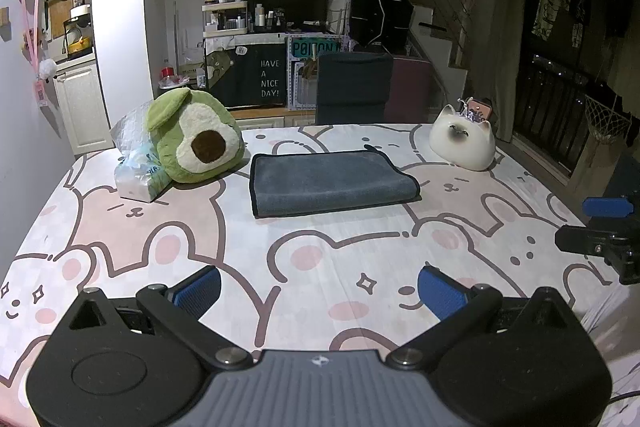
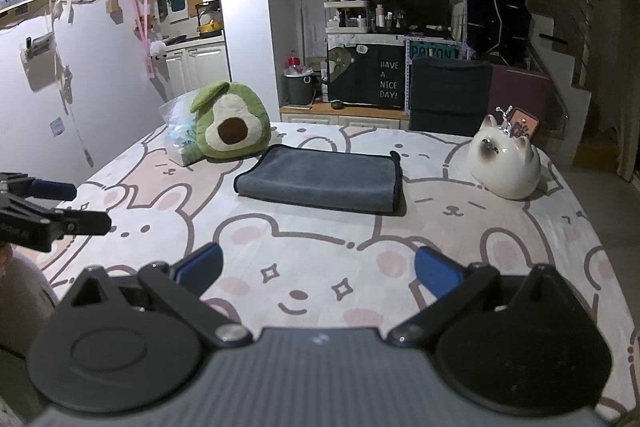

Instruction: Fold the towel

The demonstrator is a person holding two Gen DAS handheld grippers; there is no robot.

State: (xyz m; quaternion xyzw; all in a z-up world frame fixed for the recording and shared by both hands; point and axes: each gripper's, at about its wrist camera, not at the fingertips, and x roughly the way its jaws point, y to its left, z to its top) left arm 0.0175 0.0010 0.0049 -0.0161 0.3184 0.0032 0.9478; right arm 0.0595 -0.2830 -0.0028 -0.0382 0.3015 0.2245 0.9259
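Note:
A grey towel with a dark hem (image 1: 330, 183) lies folded into a flat rectangle on the far middle of the bear-print table cover (image 1: 320, 267); it also shows in the right wrist view (image 2: 322, 179). My left gripper (image 1: 319, 291) is open and empty, well short of the towel near the table's front. My right gripper (image 2: 318, 271) is open and empty too, also short of the towel. Each gripper shows at the edge of the other's view: the right one (image 1: 600, 227) at the right edge of the left wrist view, the left one (image 2: 60, 207) at the left edge of the right wrist view.
A green avocado plush (image 1: 196, 137) and a clear plastic bag (image 1: 138, 163) sit left of the towel. A white ceramic cat (image 1: 464, 141) sits at its right. A dark chair (image 1: 354, 87) stands behind the table. A wall is at the left, stairs at the right.

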